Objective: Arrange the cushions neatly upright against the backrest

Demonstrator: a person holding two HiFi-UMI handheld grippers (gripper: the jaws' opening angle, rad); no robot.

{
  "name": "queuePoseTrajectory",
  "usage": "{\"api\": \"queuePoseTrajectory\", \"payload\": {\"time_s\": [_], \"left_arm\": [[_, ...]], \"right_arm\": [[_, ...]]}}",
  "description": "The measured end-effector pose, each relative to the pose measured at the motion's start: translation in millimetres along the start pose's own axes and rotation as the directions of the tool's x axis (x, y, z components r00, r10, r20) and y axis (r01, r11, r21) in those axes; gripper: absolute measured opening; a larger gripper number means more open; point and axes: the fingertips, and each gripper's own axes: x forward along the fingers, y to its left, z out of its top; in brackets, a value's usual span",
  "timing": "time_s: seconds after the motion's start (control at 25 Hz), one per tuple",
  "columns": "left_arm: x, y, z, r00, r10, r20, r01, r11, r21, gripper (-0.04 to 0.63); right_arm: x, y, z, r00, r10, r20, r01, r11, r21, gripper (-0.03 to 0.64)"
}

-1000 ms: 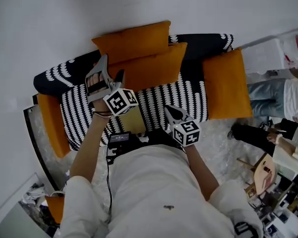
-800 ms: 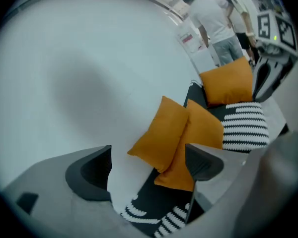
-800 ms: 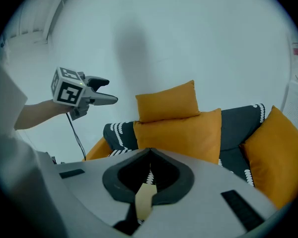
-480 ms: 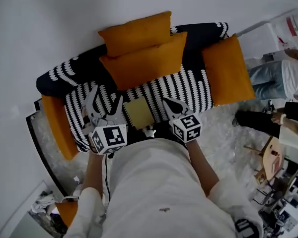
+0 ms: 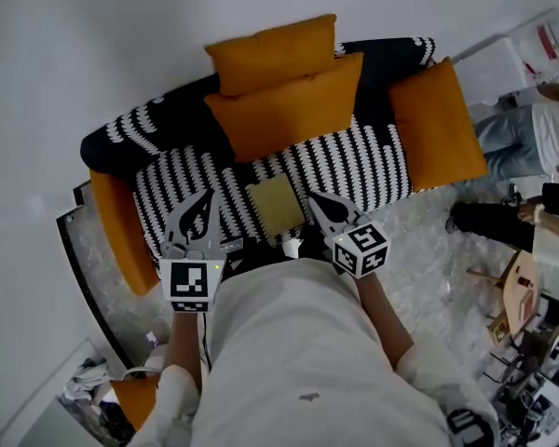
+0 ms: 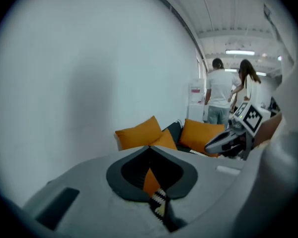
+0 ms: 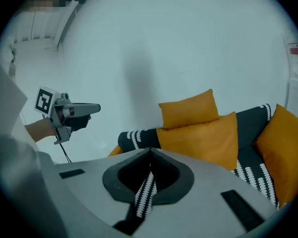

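Observation:
Two orange cushions lean on the black-and-white striped sofa's backrest (image 5: 149, 124): a smaller one (image 5: 272, 52) up high and a wider one (image 5: 289, 110) in front of it. A third orange cushion (image 5: 438, 138) rests at the right armrest. Both grippers hover near the seat's front edge, apart from the cushions. My left gripper (image 5: 202, 205) is shut and empty; its tips (image 6: 150, 148) point at the cushions (image 6: 139, 133). My right gripper (image 5: 320, 203) is shut and empty too, and its tips (image 7: 150, 150) aim at the wide cushion (image 7: 203, 139).
A small olive-yellow square (image 5: 275, 204) lies on the seat between the grippers. An orange pad (image 5: 121, 226) covers the left armrest. White wall behind the sofa. People (image 6: 221, 90) stand beyond the right end, near cluttered furniture (image 5: 526, 287).
My left gripper has drawn back from the wide cushion to the seat's front edge and gone from open to shut. The right gripper stayed put.

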Motion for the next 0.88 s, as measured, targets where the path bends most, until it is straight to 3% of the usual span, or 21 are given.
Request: {"api": "queuePoseTrajectory", "payload": {"time_s": [0.08, 0.16, 0.36, 0.68, 0.88], "left_arm": [[-8.3, -1.8, -5.6, 0.998, -0.056, 0.021, 0.057, 0.996, -0.073, 0.012], [-16.9, -2.8, -8.4, 0.995, -0.089, 0.046, 0.093, 0.99, -0.101, 0.012], [-26.2, 1.1, -14.8, 0.993, -0.098, 0.073, 0.109, 0.98, -0.164, 0.012], [-28.2, 1.1, -19.0, 0.993, -0.094, 0.072, 0.106, 0.977, -0.187, 0.012], [-25.2, -5.8, -25.5, 0.993, -0.105, 0.046, 0.112, 0.98, -0.164, 0.012]], "right_arm": [[-2.1, 8.1, -3.5, 1.0, 0.022, 0.007, -0.022, 1.0, 0.004, 0.009], [-4.2, 16.3, -4.8, 0.999, 0.04, 0.019, -0.04, 0.999, -0.001, 0.009], [-6.3, 27.6, -7.0, 0.999, 0.052, 0.005, -0.051, 0.997, -0.05, 0.008], [-11.4, 34.2, -3.6, 0.999, 0.048, 0.005, -0.047, 0.995, -0.093, 0.008], [-16.8, 30.6, -6.7, 0.999, 0.045, 0.0, -0.045, 0.995, -0.088, 0.008]]}}
